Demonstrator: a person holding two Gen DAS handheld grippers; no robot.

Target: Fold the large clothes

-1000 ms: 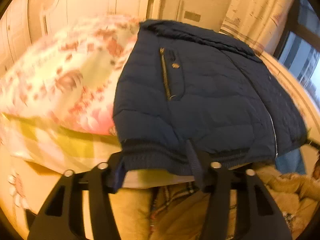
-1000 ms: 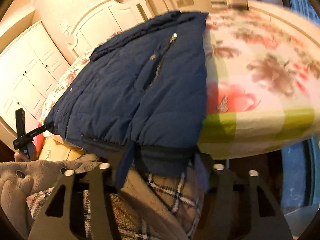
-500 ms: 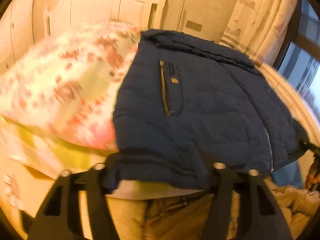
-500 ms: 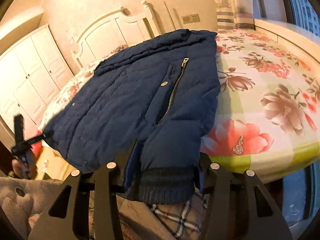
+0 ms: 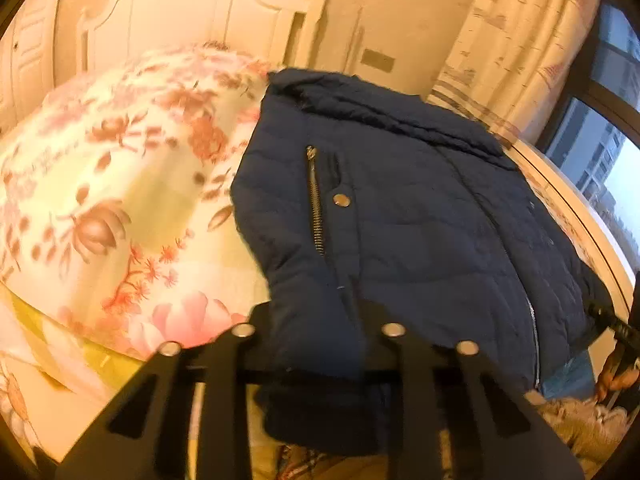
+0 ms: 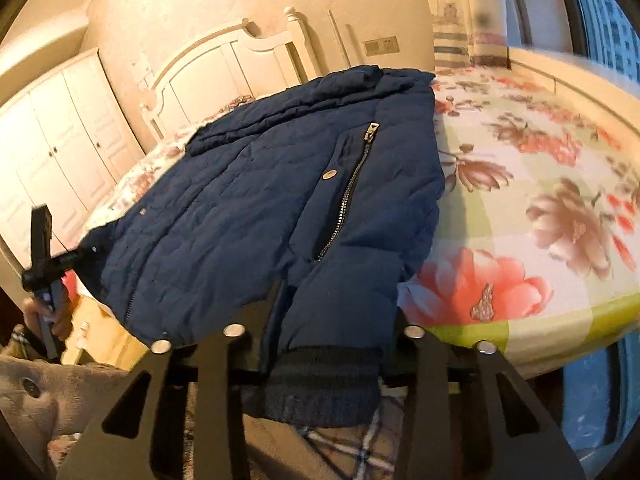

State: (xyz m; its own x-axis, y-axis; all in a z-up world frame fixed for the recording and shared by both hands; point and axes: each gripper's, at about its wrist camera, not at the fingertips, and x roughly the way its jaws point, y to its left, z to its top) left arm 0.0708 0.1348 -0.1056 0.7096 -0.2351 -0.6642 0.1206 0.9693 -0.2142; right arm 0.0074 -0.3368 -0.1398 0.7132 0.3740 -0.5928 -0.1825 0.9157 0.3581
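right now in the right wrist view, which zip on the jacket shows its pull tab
The pocket zip beside the round snap on the jacket: its silver pull sits at the top. The front zip near the hem shows none.

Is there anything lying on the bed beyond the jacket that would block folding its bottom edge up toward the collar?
Nothing visible does. The navy jacket lies alone on the floral bedspread, and both grippers have just closed on its hem.
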